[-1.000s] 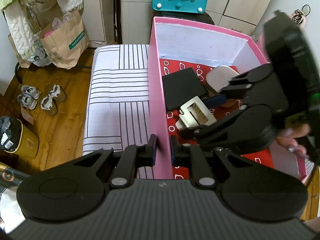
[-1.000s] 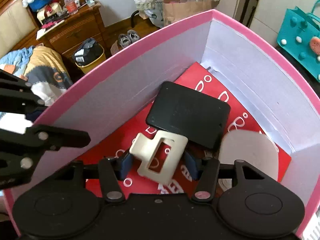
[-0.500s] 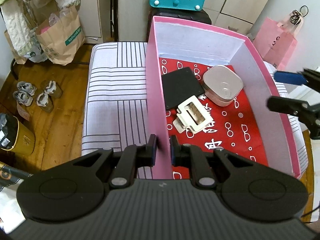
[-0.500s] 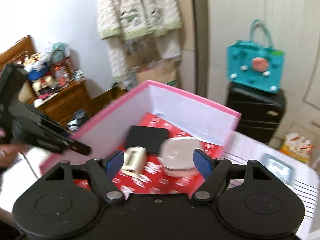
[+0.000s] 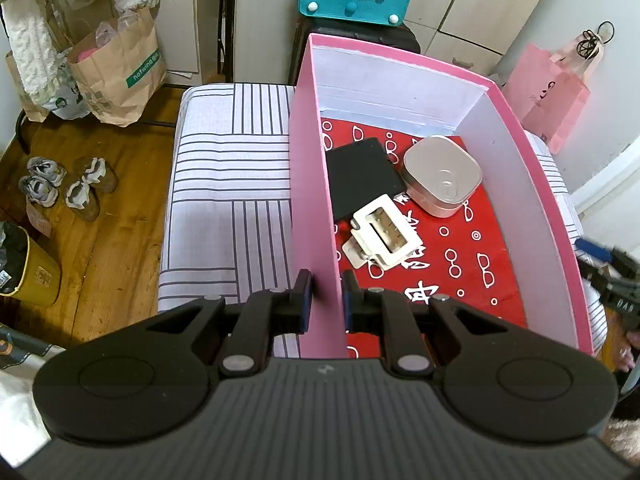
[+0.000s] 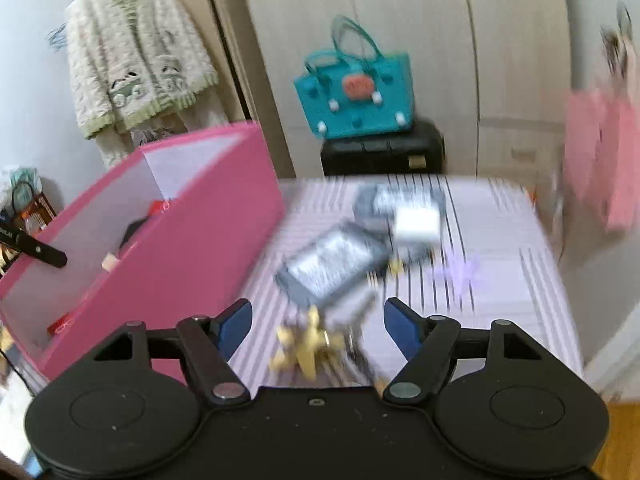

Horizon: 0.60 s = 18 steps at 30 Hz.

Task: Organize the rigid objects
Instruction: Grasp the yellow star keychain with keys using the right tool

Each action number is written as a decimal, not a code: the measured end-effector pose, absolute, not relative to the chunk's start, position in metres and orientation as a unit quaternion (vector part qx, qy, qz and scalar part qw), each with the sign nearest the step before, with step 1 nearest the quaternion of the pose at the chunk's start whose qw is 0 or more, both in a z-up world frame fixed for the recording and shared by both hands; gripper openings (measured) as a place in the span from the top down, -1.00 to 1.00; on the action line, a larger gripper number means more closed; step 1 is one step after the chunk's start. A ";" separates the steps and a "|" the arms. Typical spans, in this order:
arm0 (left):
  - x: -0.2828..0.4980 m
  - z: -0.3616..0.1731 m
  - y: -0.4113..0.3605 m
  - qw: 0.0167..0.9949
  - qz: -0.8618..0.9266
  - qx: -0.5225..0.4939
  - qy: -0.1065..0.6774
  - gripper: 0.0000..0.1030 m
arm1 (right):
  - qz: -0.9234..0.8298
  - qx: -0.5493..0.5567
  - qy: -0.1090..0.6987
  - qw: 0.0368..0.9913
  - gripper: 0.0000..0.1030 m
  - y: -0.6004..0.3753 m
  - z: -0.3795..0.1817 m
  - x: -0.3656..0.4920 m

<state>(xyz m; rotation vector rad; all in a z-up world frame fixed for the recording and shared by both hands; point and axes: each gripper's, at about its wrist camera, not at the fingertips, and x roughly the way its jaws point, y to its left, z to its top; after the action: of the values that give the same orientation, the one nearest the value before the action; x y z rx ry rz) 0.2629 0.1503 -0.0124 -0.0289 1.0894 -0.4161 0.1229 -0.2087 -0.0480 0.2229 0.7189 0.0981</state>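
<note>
The left claw (image 5: pixel 325 295) is clamped on the near wall of the pink box (image 5: pixel 310 184), steadying it on the striped desk (image 5: pixel 224 184). Just beyond, inside, lie a white clip (image 5: pixel 383 236), a black pad (image 5: pixel 362 178) and a metal tin (image 5: pixel 442 174). The right claw (image 6: pixel 316 322) hangs spread wide and empty over blurred loose pieces: a yellowish trinket (image 6: pixel 306 346) nearest, then a grey flat case (image 6: pixel 332 266) and a white block (image 6: pixel 416 224). The case looks stiff and light; its narrow edges seem the best hold.
</note>
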 end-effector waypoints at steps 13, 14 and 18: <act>0.259 -0.010 0.150 0.838 -0.189 -0.017 0.511 0.73 | 0.076 0.044 0.366 0.926 -0.26 -0.175 -0.073 0.116; 0.259 -0.010 0.151 0.838 -0.189 -0.017 0.511 0.73 | 0.067 0.036 0.364 0.928 -0.26 -0.171 -0.074 0.117; 0.259 -0.010 0.151 0.839 -0.188 -0.014 0.510 0.73 | 0.030 -0.026 0.342 0.939 -0.04 -0.159 -0.076 0.122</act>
<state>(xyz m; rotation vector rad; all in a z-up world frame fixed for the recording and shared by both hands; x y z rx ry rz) 0.2588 0.1507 -0.0097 -0.0303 1.0786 -0.3969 0.1219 -0.1593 -0.0763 -0.0527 0.6987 0.0613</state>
